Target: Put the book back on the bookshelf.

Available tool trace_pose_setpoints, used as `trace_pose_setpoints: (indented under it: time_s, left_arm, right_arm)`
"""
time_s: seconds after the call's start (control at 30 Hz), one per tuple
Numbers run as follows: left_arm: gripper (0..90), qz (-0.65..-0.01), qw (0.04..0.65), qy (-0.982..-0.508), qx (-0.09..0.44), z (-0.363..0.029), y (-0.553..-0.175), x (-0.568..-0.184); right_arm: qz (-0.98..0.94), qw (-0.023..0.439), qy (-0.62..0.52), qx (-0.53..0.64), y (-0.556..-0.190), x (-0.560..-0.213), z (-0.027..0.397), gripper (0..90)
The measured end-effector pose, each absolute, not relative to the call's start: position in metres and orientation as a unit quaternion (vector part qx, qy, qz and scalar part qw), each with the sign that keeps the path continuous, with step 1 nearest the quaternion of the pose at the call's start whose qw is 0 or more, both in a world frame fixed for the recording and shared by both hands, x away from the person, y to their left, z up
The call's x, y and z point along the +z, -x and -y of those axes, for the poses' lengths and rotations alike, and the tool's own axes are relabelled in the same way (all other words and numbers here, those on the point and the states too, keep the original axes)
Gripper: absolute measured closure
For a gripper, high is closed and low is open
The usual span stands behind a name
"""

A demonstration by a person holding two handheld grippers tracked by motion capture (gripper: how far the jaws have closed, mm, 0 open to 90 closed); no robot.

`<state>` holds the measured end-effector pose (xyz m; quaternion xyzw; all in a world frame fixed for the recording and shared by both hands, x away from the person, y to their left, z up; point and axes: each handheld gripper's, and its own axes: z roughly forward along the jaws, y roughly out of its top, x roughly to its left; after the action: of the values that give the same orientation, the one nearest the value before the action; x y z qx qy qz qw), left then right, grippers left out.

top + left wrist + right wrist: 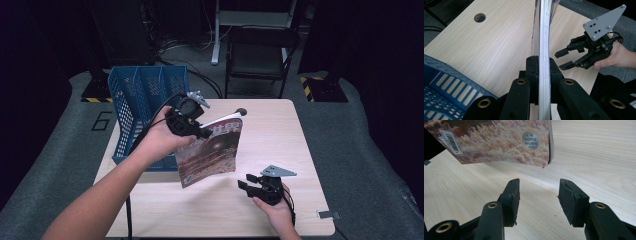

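Right gripper (248, 184) nearest, low over table (280, 215) at front right; jaws parted, nothing between them, pads clear of wood. Just beyond it, magazine (210, 155) hangs above table, lower corner raised off surface, cover facing right gripper. Left gripper (200, 132) clamped tight on magazine's upper edge, pages pinched flat between pads (532, 72). Further left, blue file rack (145, 95) stands on table's left edge, just beside left hand (162, 135). Round hole (241, 111) in tabletop behind magazine. Folding chair (260, 55) beyond table.
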<state>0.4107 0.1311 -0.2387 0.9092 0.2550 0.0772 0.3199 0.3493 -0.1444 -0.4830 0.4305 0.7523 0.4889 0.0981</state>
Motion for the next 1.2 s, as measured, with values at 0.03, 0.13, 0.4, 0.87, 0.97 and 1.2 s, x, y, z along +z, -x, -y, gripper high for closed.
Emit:
trace_pose_setpoints:
  time_s: [0.03,0.13,0.4,0.87,0.97,1.2]
  left_arm:
    - [83.9,-0.259,0.323,-0.907,0.079,-0.132,-0.410,-0.238]
    - [83.9,-0.263,0.325,-0.905,0.081,-0.136,-0.411,-0.234]
    - [83.9,-0.273,0.322,-0.902,0.091,-0.146,-0.411,-0.228]
    - [83.9,-0.284,0.323,-0.898,0.095,-0.156,-0.416,-0.220]
    - [83.9,-0.289,0.324,-0.895,0.099,-0.158,-0.416,-0.218]
    - [83.9,-0.294,0.325,-0.893,0.100,-0.163,-0.418,-0.213]
  right_arm:
    - [-0.752,0.100,-0.432,0.488,-0.349,-0.483,0.144,51.3]
    - [-0.753,0.097,-0.430,0.489,-0.349,-0.483,0.144,51.3]
    - [-0.753,0.095,-0.432,0.488,-0.349,-0.483,0.144,51.2]
    - [-0.754,0.099,-0.431,0.485,-0.350,-0.484,0.144,51.2]
    - [-0.755,0.100,-0.431,0.484,-0.350,-0.484,0.144,51.2]
    - [-0.755,0.100,-0.431,0.484,-0.350,-0.484,0.144,51.2]
